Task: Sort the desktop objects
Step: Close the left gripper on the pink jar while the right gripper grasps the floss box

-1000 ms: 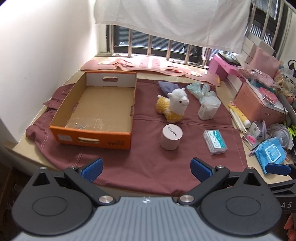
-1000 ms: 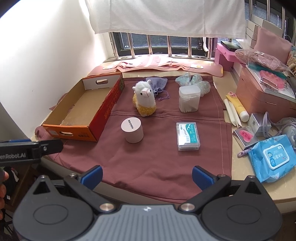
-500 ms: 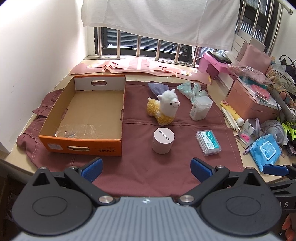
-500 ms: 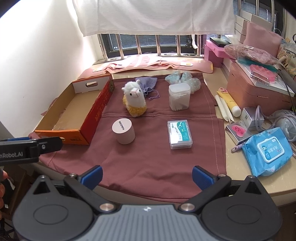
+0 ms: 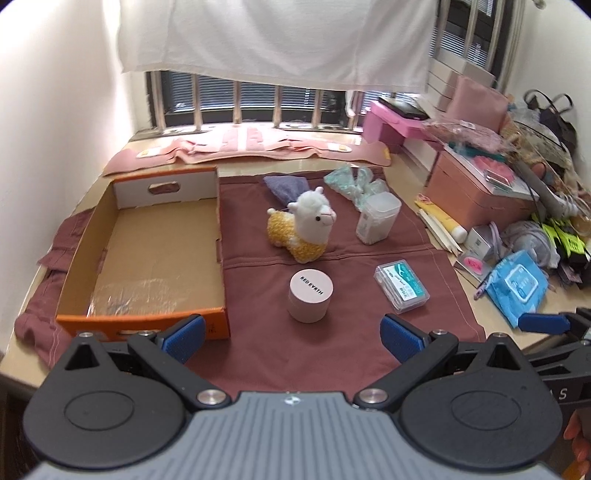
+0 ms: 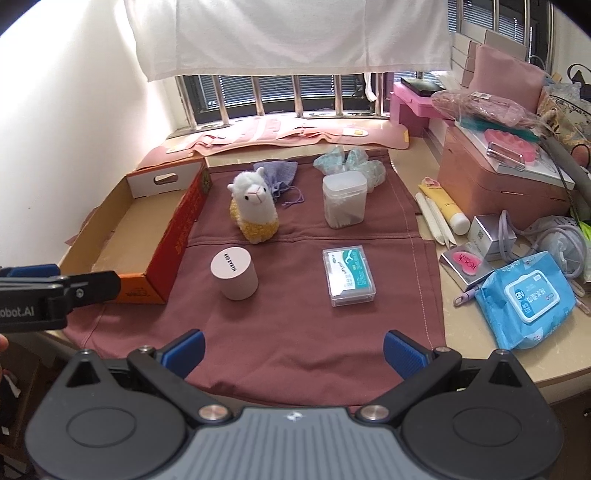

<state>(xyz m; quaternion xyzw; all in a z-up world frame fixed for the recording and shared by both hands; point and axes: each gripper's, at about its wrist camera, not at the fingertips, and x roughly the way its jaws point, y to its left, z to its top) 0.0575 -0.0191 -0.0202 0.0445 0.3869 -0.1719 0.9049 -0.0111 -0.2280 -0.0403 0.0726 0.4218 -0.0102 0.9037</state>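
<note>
Facing left tool (image 5: 291,338): pink jar (image 5: 310,295).

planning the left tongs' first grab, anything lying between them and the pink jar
Nothing: only bare maroon cloth lies between the open left tongs and the pink jar, plain in the left wrist view. The cardboard box sits off to the left.

1. A lived-in home room, probably a bedroom corner: a beige desktop (image 6: 424,173) sits under a barred window (image 6: 280,92) with a white cloth (image 6: 295,33) hung across it.
2. Personal clutter crowds the right side: a pink storage box (image 6: 491,192), a blue pack of wet wipes (image 6: 524,299), a yellow tube of cream (image 6: 447,206).
3. A white-and-yellow plush alpaca (image 5: 303,229) sits on a maroon cloth (image 5: 332,350) beside an orange cardboard tray (image 5: 147,321).
</note>
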